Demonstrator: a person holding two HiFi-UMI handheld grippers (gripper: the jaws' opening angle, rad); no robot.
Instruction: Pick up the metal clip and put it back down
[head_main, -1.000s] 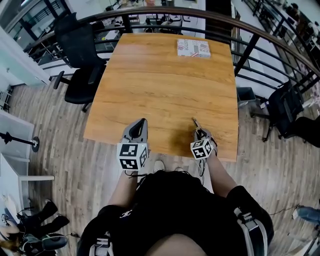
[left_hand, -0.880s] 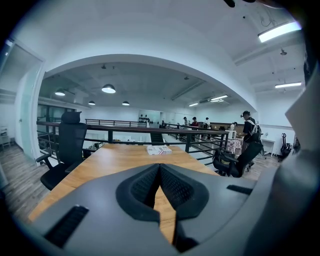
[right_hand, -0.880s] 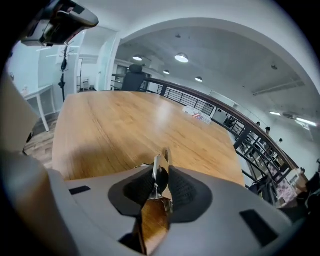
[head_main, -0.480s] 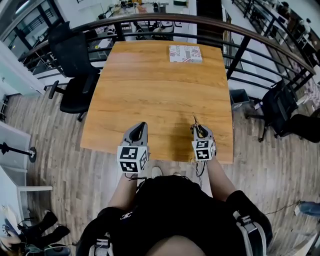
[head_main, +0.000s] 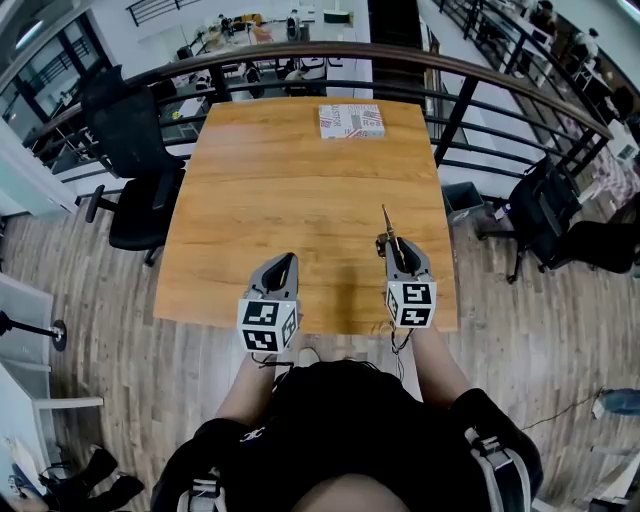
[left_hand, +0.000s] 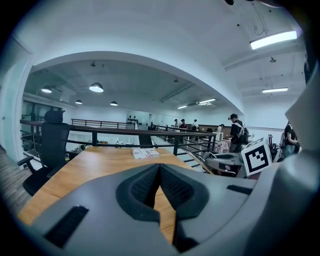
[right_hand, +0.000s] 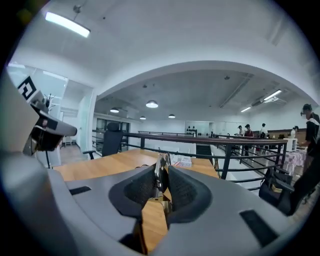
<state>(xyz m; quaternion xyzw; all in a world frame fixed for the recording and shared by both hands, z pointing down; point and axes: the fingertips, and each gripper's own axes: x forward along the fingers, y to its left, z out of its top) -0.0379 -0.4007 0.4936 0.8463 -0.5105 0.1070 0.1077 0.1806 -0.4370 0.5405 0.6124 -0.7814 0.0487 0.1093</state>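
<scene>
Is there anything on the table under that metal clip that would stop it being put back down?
Nothing visible does. The metal clip sits in the right gripper's jaws over bare wood of the table. The only other thing, a printed box, lies at the far edge.

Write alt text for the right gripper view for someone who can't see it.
The right gripper pinches a thin metal clip upright between its jaws, over a wooden table. Beyond are a small printed box at the table's far edge, a dark railing, an office chair and distant people.
</scene>
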